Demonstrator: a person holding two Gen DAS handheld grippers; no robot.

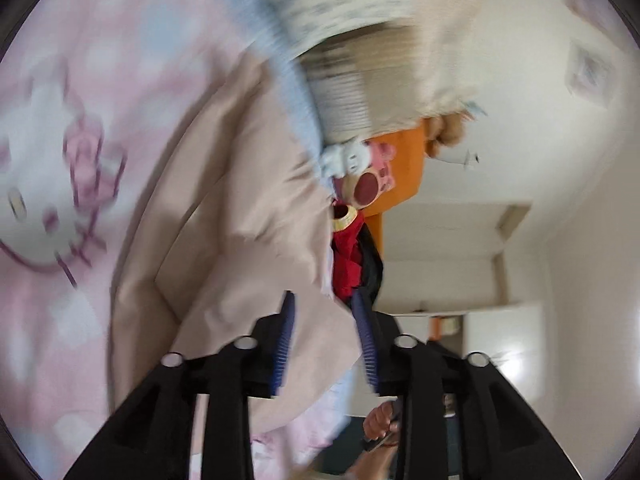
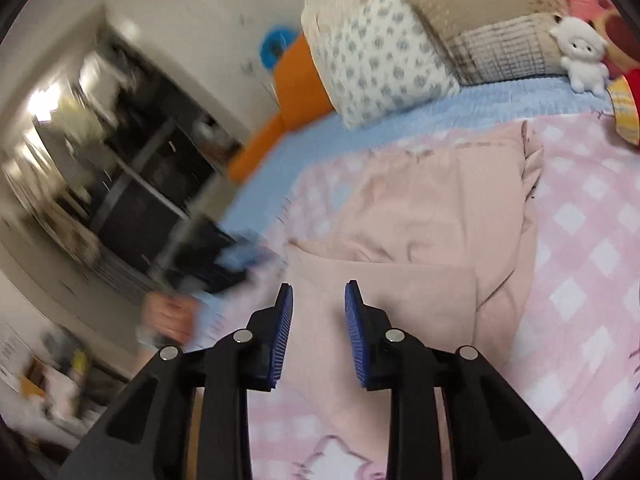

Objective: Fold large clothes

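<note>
Nearest the lens in the right wrist view, the right gripper [image 2: 319, 300] is filling the bottom centre of the frame, its blue ribbed pads [image 2: 283, 336] standing apart with a clear gap and nothing pinched between them. In the left wrist view the left gripper [image 1: 325, 312] is sitting at the bottom centre too, its jaws likewise parted; pale cloth is showing behind the gap, but the pads are not pressing on it.

The pink checked blanket [image 2: 580, 280] is covering most of the right half and bottom of the right wrist view, with a cartoon cat outline printed at the bottom centre. Lying on it, in the middle of the frame just above the right gripper's fingertips, is the peach garment [image 2: 420, 220], partly folded, one layer doubled over another with a crease running across. In the left wrist view, which is tilted and blurred, the same peach garment [image 1: 248, 200] is running down the centre, with the blanket [image 1: 80, 120] at the left.

A blue bedsheet [image 2: 400, 120] is showing as a band above the blanket. Pillows [image 2: 380, 56] are piled at the upper centre against an orange headboard [image 2: 300, 80]. A small white plush toy [image 2: 580, 52] is sitting at the upper right. A blurred hand [image 2: 172, 316] is appearing at the lower left.
</note>
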